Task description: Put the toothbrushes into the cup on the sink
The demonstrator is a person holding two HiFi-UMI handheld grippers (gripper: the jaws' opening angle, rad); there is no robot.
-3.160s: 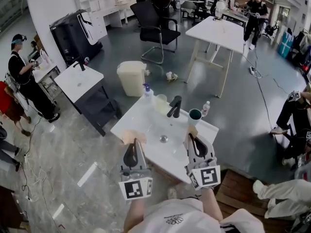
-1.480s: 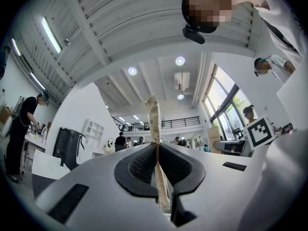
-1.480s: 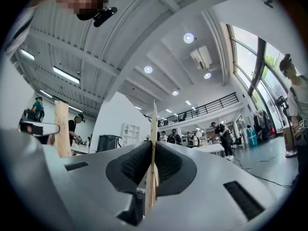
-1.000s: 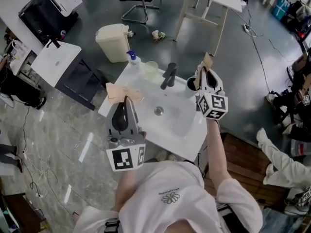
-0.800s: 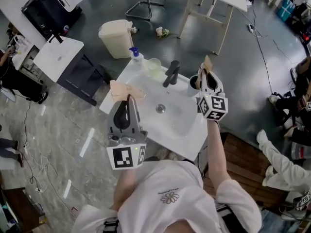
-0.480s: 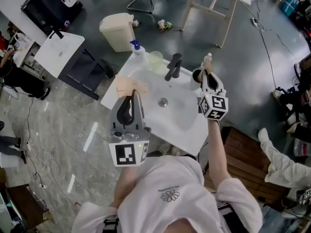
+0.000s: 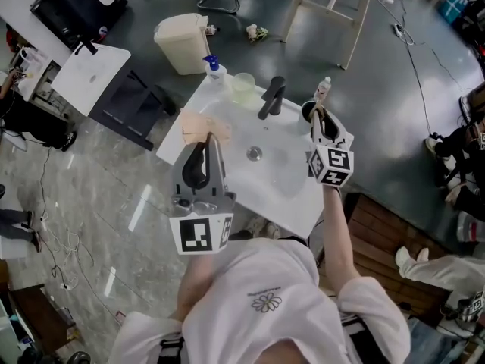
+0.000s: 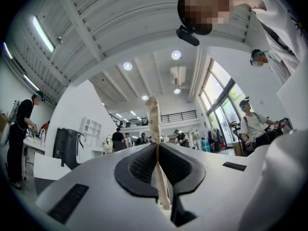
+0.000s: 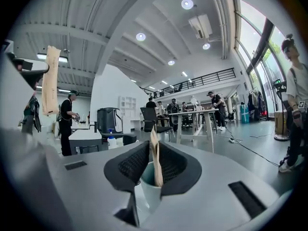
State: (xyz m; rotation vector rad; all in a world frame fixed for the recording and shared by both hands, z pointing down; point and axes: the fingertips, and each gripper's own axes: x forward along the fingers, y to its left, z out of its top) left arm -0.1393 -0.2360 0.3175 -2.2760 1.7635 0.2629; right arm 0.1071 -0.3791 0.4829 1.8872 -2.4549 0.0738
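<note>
The right gripper [image 9: 155, 149] has its fingers [image 9: 129, 166] pressed together on a paper-wrapped toothbrush [image 9: 156, 171], held upright, its lower end at the mouth of a pale cup [image 9: 150, 195].

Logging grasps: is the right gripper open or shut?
Shut: the right gripper pinches a toothbrush just over the cup.

beige bin [image 7: 184, 44] near blue-capped soap bottle [image 7: 215, 70], black faucet [image 7: 270, 97]
</note>
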